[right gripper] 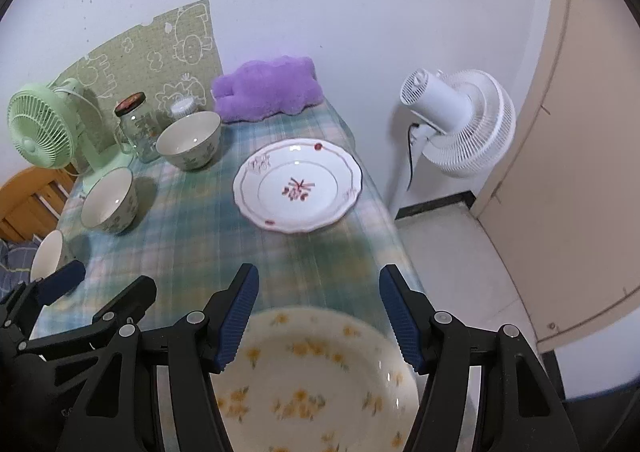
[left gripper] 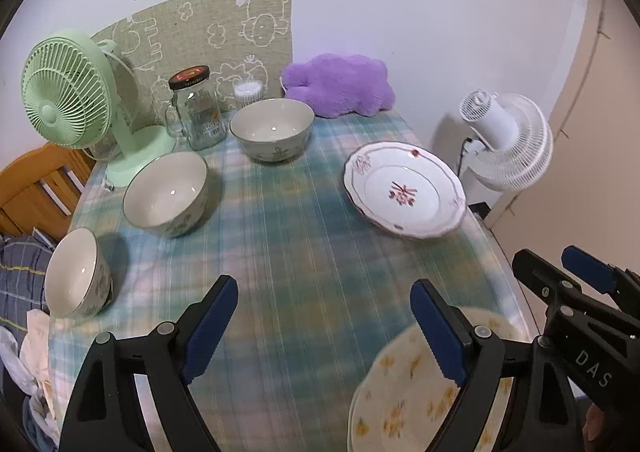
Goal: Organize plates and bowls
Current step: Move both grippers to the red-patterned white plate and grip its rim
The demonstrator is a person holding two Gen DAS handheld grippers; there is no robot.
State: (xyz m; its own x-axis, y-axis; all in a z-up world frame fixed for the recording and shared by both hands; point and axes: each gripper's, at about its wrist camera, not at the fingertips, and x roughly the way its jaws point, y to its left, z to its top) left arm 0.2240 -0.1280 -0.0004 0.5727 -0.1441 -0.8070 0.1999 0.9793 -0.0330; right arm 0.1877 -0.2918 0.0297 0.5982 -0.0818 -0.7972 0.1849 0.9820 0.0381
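Nothing looks sorted yet, as far as I can judge; every dish lies alone on the checked cloth, none stacked.

At the far left edge, nearest me, sits the small bowl; just beyond it the middle bowl, apart from the first; farther back, toward the jar and the green fan, the far bowl, again on its own; three bowls in a loose diagonal, none nested.

My left gripper hangs over bare cloth in the middle, its jaws wide apart with nothing between them.

To the right, well back, lies the red-flowered plate, near the table's right edge; at the near right edge lies the yellow-flowered plate, blurred in both views; the two plates are well apart.

My right gripper hovers above the yellow plate's far rim, jaws apart; the pads do not seem to press on it, so I judge it empty.

What is left, I reckon, is the whole job: bowls nested one in another, and one plate laid on the other.
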